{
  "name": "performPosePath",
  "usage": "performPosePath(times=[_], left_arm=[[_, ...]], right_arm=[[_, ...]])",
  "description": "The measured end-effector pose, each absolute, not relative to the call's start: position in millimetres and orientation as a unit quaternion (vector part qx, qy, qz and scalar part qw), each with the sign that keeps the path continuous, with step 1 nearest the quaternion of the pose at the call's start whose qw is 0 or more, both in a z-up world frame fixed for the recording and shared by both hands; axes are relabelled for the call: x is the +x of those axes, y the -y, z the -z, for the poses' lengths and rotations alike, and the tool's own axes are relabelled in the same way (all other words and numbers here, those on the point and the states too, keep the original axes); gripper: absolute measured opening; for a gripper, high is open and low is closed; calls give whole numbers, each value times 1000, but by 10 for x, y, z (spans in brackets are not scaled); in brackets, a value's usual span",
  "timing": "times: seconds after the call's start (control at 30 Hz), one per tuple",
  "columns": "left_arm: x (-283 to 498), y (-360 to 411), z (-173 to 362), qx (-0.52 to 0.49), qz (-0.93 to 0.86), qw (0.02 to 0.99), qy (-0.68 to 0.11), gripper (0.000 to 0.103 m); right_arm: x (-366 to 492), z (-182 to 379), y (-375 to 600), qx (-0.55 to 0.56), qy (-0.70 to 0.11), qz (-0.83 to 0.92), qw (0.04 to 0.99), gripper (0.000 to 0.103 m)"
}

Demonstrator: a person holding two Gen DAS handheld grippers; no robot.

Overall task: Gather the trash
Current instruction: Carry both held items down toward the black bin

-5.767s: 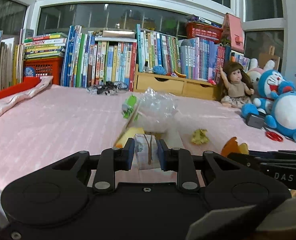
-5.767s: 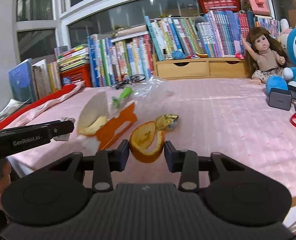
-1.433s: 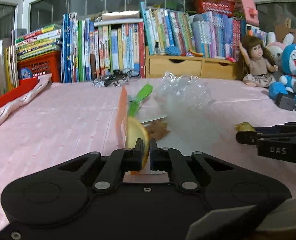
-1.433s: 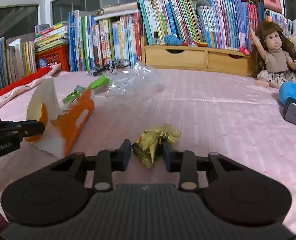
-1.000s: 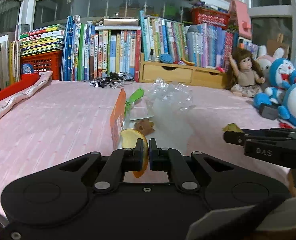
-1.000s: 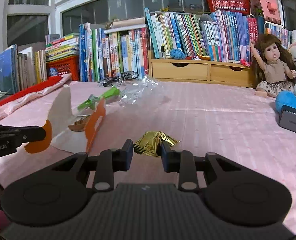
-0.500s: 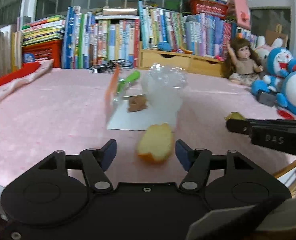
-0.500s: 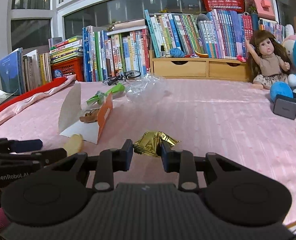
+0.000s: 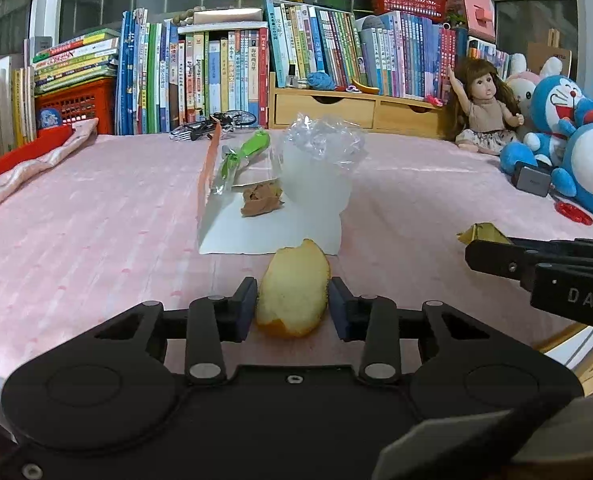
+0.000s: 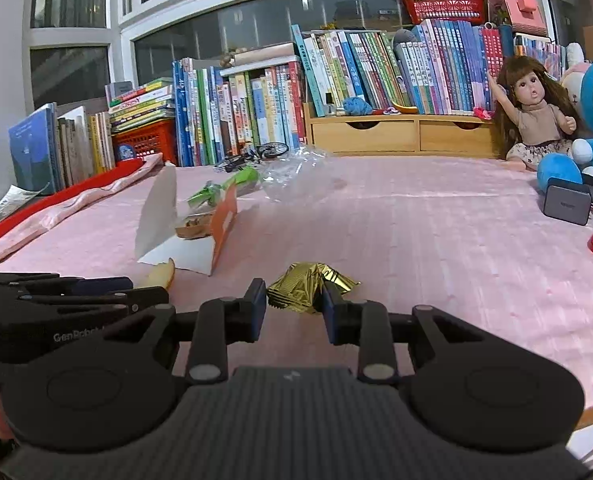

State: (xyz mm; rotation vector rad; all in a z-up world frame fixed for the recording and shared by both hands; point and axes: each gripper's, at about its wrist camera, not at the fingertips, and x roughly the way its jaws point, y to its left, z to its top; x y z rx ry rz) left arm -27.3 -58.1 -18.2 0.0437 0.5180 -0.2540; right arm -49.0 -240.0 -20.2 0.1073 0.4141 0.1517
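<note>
An orange peel [image 9: 292, 292] lies on the pink tablecloth [image 9: 96, 240], white side up, just in front of an opened white and orange carton [image 9: 272, 228]. My left gripper [image 9: 293, 304] is closing, its pads touching both sides of the peel. The carton holds a brown scrap [image 9: 262, 200] and a green wrapper [image 9: 244, 156], with crumpled clear plastic [image 9: 322, 140] behind. My right gripper [image 10: 294, 300] is shut on a crumpled gold foil wrapper [image 10: 308, 284], held just above the cloth. In the right wrist view, the left gripper [image 10: 136, 292] and the peel [image 10: 162, 274] sit at the left.
Rows of books [image 9: 224, 68] and wooden drawers [image 9: 360, 108] line the back. A doll [image 9: 484, 108], blue plush toys [image 9: 568, 120], a grey box [image 9: 532, 178] and red scissors [image 9: 572, 212] sit at the right. A red tray with cloth [image 9: 28, 156] lies at the left.
The left gripper let go of the peel, opened wide, and the peel dropped onto the cloth before the carton; its jaws have since narrowed around it. The right gripper still holds the gold wrapper.
</note>
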Motion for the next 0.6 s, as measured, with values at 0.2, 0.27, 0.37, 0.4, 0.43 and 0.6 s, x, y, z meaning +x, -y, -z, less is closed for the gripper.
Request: performPosePath(times=[0.2,0.27,0.37,0.4,0.43,0.6], left_arm=[[-492,541,99,29,114,958,-263,36],[-609,531,92,34,113,957,-266,36],[-777,512,83,40,118,954,-274,36],[-825,506,78,42,121,953,-276,36],[-888,496,73,44,123,951,-279,36],[-1103,404,77,33,124,946,-299,36]], right_arm=[[-692,168,2371,63,-204,-94,972,35],[-780,179,2346,63,-206,-99,971,35],[-915,191,2300,59,-209,-107,970,35],[-959,193,2285,59,-209,-109,970,35],[-1008,198,2272,60,-211,-113,969,35],[-1220,249,2221,71,-223,-128,964,35]])
